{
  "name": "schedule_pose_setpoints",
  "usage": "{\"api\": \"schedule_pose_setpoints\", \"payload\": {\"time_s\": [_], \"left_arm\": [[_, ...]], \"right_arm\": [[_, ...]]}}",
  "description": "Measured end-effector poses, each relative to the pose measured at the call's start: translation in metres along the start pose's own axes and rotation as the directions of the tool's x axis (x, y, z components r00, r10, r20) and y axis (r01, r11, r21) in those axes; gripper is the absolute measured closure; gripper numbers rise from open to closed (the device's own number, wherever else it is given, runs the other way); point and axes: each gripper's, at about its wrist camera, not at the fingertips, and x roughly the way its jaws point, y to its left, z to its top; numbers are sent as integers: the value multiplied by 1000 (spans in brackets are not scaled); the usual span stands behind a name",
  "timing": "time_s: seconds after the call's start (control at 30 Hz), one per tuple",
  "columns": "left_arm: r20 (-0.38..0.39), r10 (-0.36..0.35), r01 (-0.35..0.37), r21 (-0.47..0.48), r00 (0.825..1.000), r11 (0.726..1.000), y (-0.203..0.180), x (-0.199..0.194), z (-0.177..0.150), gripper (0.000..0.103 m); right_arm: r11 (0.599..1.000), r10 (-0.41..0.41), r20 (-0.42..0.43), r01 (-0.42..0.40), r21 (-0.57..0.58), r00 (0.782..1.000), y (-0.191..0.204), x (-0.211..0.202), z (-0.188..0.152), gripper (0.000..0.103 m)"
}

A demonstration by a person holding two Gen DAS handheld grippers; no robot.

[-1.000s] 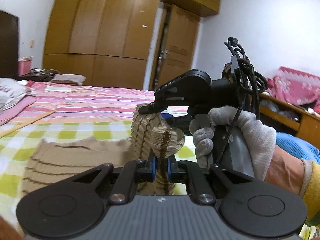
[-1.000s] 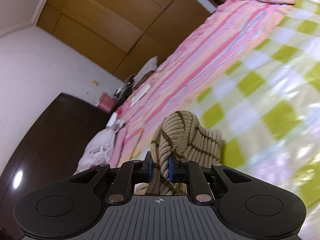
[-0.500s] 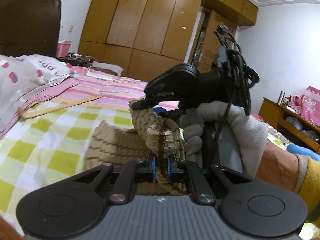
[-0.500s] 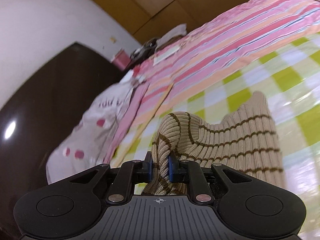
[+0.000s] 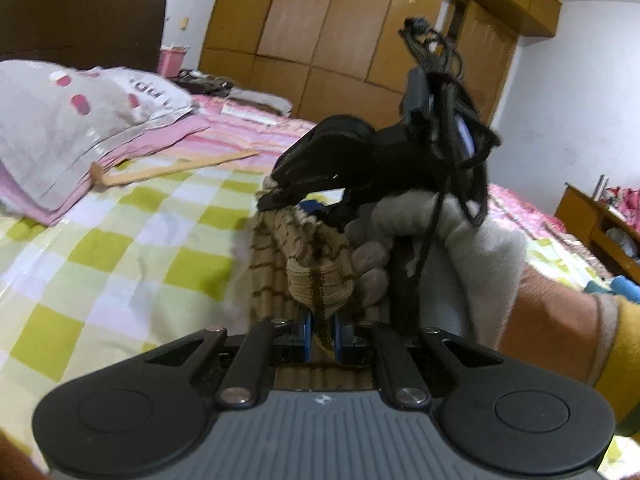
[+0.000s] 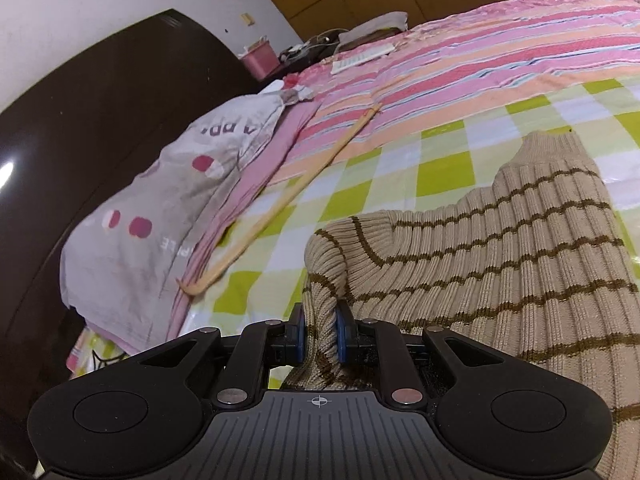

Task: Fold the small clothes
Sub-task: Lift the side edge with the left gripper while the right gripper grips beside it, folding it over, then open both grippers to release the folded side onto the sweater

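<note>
The grey pillow (image 6: 160, 208) bore partly legible print, "A PP" and "PLE". Beside it on the checked sheet (image 6: 440, 168) lay the striped sweater (image 6: 500, 256), one fold clenched by the left gripper (image 5: 321, 334), another by the right gripper (image 6: 320, 334). Since a second ago both had swung toward the pillow, spreading the knit flatter.

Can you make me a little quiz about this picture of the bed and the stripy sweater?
1. True or false: both grippers pinch the sweater.
2. What long thin thing lies beside the pillow?
3. The cloth under the sweater is: A checked, B plain blue, C black.

Key:
1. True: the left gripper and the right gripper are shut on it.
2. A wooden stick.
3. A, the checked cloth.
</note>
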Motion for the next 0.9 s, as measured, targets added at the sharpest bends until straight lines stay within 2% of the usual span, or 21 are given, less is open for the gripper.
{"api": "schedule_pose_setpoints", "payload": {"time_s": [0.13,0.3,0.43,0.6,0.73,0.9], "left_arm": [[-43,50,-52,-61,998,997,12,5,-1,84],[-62,99,-104,-98,993,990,16,0,-8,81],[-23,155,-157,-73,988,985,11,-15,-8,81],[69,238,-237,-26,969,971,0,-35,0,81],[116,181,-187,42,976,981,-16,-30,18,81],[113,99,-112,116,989,987,-31,18,41,81]], "right_arm": [[1000,6,-9,-6,-13,1000,3,3,1,82],[997,79,-38,-78,22,996,1,-10,9,78],[993,119,10,-119,-3,993,-3,-45,18,78],[995,61,81,-53,-87,995,-23,-95,22,78],[989,-3,104,18,-144,995,-42,-118,14,78],[977,-47,97,66,-201,994,-55,-127,-3,78]]}}
